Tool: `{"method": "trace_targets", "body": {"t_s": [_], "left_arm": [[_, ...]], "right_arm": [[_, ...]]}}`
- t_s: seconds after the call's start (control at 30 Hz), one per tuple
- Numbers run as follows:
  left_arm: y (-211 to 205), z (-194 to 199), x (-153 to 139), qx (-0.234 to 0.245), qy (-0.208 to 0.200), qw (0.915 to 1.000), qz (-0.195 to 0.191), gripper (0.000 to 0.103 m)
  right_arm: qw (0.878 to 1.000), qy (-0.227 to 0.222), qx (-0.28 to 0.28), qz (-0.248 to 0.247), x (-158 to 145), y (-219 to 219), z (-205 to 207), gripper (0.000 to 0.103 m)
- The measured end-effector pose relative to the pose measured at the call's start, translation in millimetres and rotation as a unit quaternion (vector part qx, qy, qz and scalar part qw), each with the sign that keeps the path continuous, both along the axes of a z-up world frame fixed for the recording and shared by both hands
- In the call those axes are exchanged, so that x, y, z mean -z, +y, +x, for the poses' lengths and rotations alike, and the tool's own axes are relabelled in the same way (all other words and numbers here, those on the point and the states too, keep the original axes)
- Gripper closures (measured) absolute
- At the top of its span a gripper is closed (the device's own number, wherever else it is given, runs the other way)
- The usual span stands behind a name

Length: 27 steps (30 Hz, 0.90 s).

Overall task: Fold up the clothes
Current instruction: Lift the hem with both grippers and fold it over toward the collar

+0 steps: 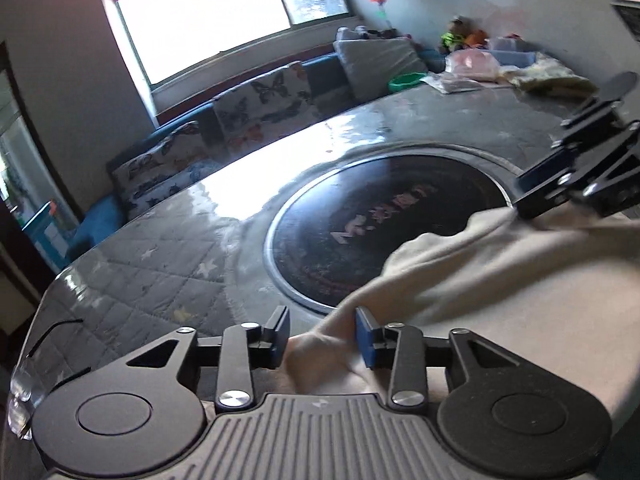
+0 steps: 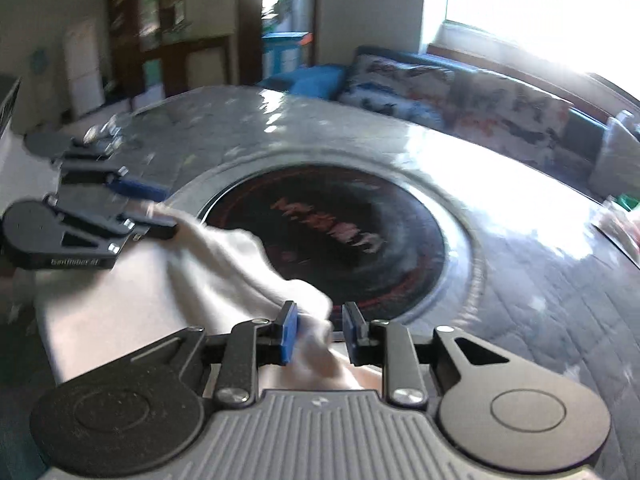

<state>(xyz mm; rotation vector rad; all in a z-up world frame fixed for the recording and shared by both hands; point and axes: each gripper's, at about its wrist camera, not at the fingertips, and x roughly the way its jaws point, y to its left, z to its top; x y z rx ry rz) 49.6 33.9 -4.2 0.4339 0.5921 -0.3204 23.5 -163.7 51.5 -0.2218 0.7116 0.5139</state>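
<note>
Left gripper [image 1: 322, 340] standing partly open; a fold of the cream garment [image 1: 500, 280] lying between its blue pads [image 1: 365, 340], not pinched. Right gripper [image 2: 318, 334] likewise partly open, a white-looking bunch of the same garment [image 2: 224, 268] sitting between the pads, touching the left one only.

Garment spreading across the table between the two grippers. Just ahead of both, its edge is overlapping a round black inset panel [image 1: 384, 224] in the glossy quilted table cover [image 1: 160, 272]. Reddish characters printed on the panel, too blurred to read. Small pale lettering on the left gripper's body in the right wrist view, illegible.

Beyond the table, butterfly-print sofa cushions [image 1: 260, 104] sitting under a bright window [image 1: 208, 20].
</note>
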Motion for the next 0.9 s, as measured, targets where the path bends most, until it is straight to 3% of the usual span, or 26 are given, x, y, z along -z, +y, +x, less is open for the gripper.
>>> {"method": "trace_targets", "body": {"t_s": [0.17,0.37,0.5,0.63,0.8,0.9], "left_arm": [[17.5,-1.0,-13.8,-0.047,-0.006,0.9982,-0.038,0.061],[20.6,-18.0,-25.2,-0.040,0.008,0.9960,-0.080,0.062],[20.4,-28.8,-23.8,-0.032,0.018,0.9959,-0.083,0.062],[20.1,-33.2,-22.7,-0.030,0.022,0.9957,-0.085,0.062],[12.7,-25.2,-18.6,-0.021,0.026,0.9958,-0.086,0.062],[13.6,-15.8,-11.5,-0.033,0.034,0.9958,-0.078,0.061]], "right_arm": [[0.999,-0.011,0.017,0.038,-10.3,-14.2,-13.8,0.081],[0.999,0.020,0.001,0.043,-0.5,4.9,-1.4,0.081],[0.999,0.029,0.014,0.032,10.7,13.7,8.8,0.083],[0.999,0.022,0.025,0.037,1.9,16.4,5.6,0.082],[0.999,0.013,-0.022,0.035,-5.7,39.4,-4.1,0.082],[0.999,0.024,-0.025,0.019,4.4,51.5,2.5,0.083]]}}
